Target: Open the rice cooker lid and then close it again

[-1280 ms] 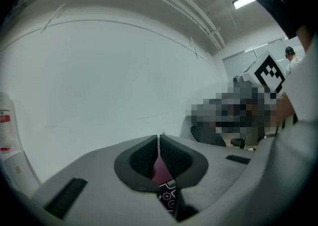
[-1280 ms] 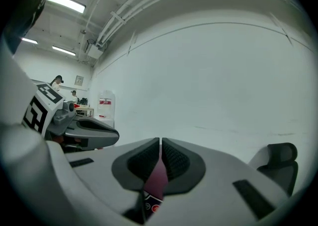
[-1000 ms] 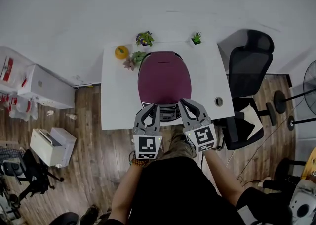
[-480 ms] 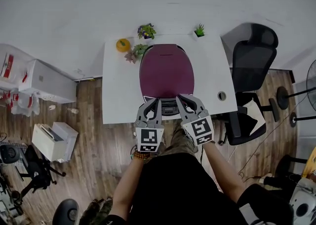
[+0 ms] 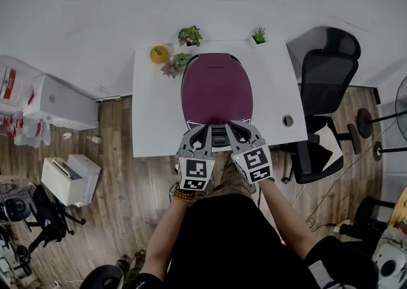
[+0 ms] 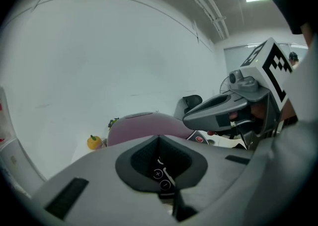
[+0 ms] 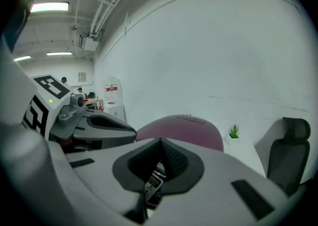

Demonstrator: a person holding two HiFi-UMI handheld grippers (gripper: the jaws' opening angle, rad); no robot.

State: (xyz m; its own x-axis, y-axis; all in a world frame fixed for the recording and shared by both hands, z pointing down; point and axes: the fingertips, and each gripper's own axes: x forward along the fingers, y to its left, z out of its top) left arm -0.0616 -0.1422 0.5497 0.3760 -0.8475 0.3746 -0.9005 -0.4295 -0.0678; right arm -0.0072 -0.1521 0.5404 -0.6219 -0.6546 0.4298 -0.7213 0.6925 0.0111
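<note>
Both tools are held low at the front edge of the maroon rice cooker [image 5: 217,136], which is set mid-table [image 5: 152,122] with its lid [image 5: 214,87] down. The left gripper [image 5: 202,131] is closed on nothing, the right gripper [image 5: 231,126] likewise (closed tips probably suit pushing a release latch).

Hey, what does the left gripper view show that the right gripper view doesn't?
Only the left gripper view shows the yellow ornament and the right gripper. Only the right gripper view shows the small green plant, the black office chair and the left gripper. Both show the closed maroon rice cooker lid just beyond that gripper's own shut jaws.
</note>
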